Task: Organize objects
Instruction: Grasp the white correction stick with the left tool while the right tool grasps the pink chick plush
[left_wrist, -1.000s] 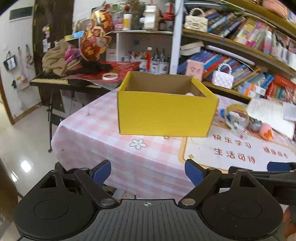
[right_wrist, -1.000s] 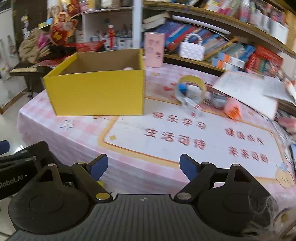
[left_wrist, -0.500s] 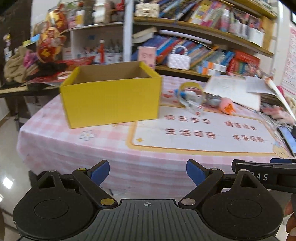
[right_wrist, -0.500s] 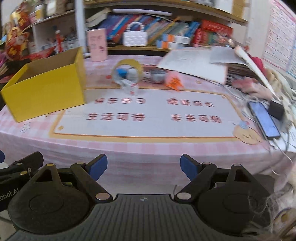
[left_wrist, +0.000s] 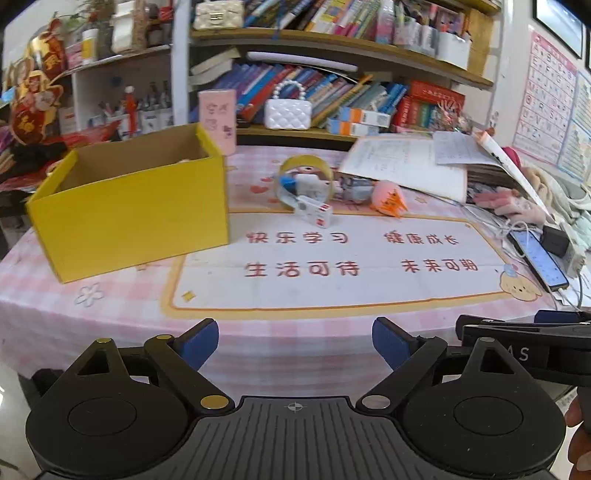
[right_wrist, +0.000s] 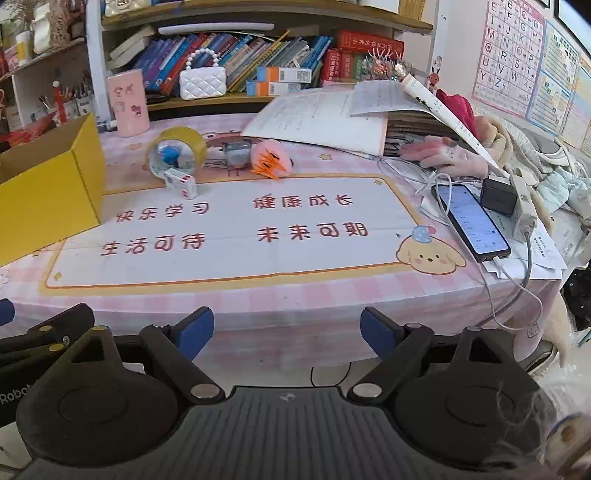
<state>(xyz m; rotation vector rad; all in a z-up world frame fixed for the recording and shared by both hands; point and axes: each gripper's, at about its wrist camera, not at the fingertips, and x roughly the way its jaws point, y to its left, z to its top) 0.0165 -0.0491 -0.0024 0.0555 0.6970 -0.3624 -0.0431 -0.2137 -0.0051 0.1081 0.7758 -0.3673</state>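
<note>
Both tools are off the near edge of the table (right_wrist: 295, 295), pointing down toward it. Left tool (left_wrist: 295, 341): fingers spread wide, nothing between them. Right tool (right_wrist: 287, 330): same, spread and empty.

Yellow box (left_wrist: 133, 206) sits far left on the pink checked cloth, open top; something pale shows inside at the far wall, can't tell what. Pink cup (right_wrist: 127, 103) stands upright just behind the box's far right corner.

Items to sort are clustered mid-table, far side of the printed mat (right_wrist: 236, 229):
- yellow tape roll (right_wrist: 176, 151) standing on edge, a blue-and-white item seen through its hole
- small white carton (right_wrist: 181, 182) with red marks, touching the roll on the near side
- small grey item (right_wrist: 236, 153) just right of the roll, too blurred to identify
- pink plush with orange spikes (right_wrist: 271, 158) right of that

Far right: papers (right_wrist: 321, 118), pink gloves (right_wrist: 443, 153), phone (right_wrist: 471, 221) on a cable, black charger (right_wrist: 498, 195) beside it. Bookshelf (left_wrist: 332, 96) behind the table.
</note>
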